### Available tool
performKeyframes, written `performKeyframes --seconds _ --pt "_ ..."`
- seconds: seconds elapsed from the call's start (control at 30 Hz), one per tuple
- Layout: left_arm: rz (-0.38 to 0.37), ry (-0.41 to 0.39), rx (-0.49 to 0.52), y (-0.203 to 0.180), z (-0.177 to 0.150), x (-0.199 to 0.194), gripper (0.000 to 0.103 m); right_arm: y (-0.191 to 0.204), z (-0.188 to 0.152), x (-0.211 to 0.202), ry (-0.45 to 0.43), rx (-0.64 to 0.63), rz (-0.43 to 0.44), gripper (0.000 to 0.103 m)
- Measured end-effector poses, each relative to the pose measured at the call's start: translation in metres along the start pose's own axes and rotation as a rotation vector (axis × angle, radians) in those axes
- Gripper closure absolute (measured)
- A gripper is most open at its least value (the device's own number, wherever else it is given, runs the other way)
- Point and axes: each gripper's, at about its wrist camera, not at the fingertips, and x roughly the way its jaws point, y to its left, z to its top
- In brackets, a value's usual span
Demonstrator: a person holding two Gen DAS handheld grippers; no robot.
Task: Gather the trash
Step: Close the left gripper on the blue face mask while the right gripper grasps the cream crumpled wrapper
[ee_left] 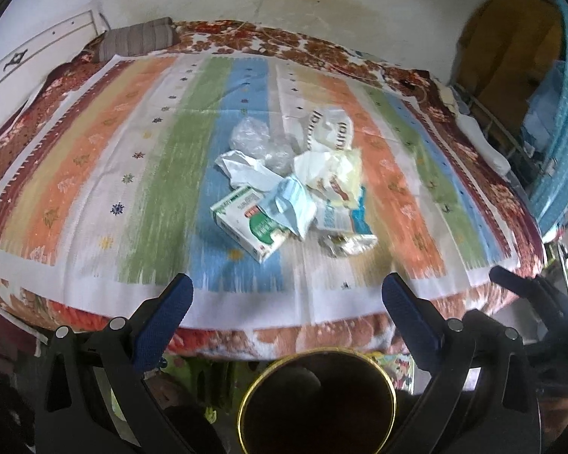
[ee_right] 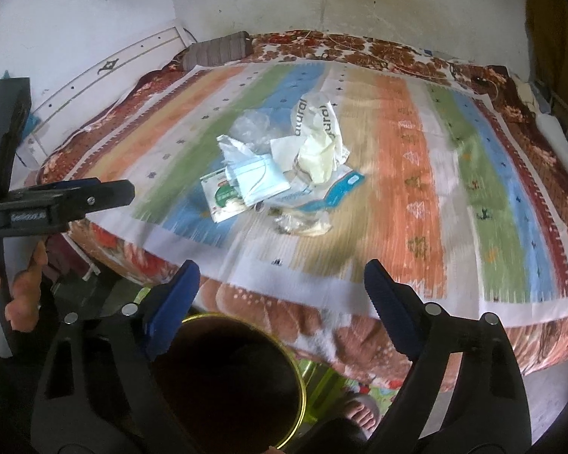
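A pile of trash lies mid-bed on the striped sheet (ee_left: 106, 174): a green-white carton (ee_left: 246, 223), a pale blue face mask (ee_left: 291, 204), a clear plastic bag (ee_left: 253, 140), a white lettered bag (ee_left: 329, 128), a yellowish wrapper (ee_left: 337, 174) and a small clear wrapper (ee_left: 344, 244). In the right wrist view the carton (ee_right: 223, 196), mask (ee_right: 261, 181) and lettered bag (ee_right: 314, 113) show again. My left gripper (ee_left: 287, 295) hangs open over the bed's near edge, short of the pile. My right gripper (ee_right: 282, 268) is open too, with nothing between its fingers. A dark gold-rimmed bin (ee_left: 322, 349) stands below both.
The bin's rim (ee_right: 301, 382) sits on the floor against the bed's front edge, beside a sandalled foot (ee_right: 359, 412). A brown striped pillow (ee_left: 140, 38) and white headboard (ee_left: 38, 49) lie far left. A cluttered rack (ee_left: 511, 140) stands to the right. A hand (ee_right: 22, 287) holds the left gripper.
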Motion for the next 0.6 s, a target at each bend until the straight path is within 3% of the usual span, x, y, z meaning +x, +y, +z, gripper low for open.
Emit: performKeyframes --seconds 0.6 --pt "-0.047 0.074 -0.126 0.021 0.039 0.059 0.008 -0.018 0.045 0.070 0.060 0.029 0.003 0.026"
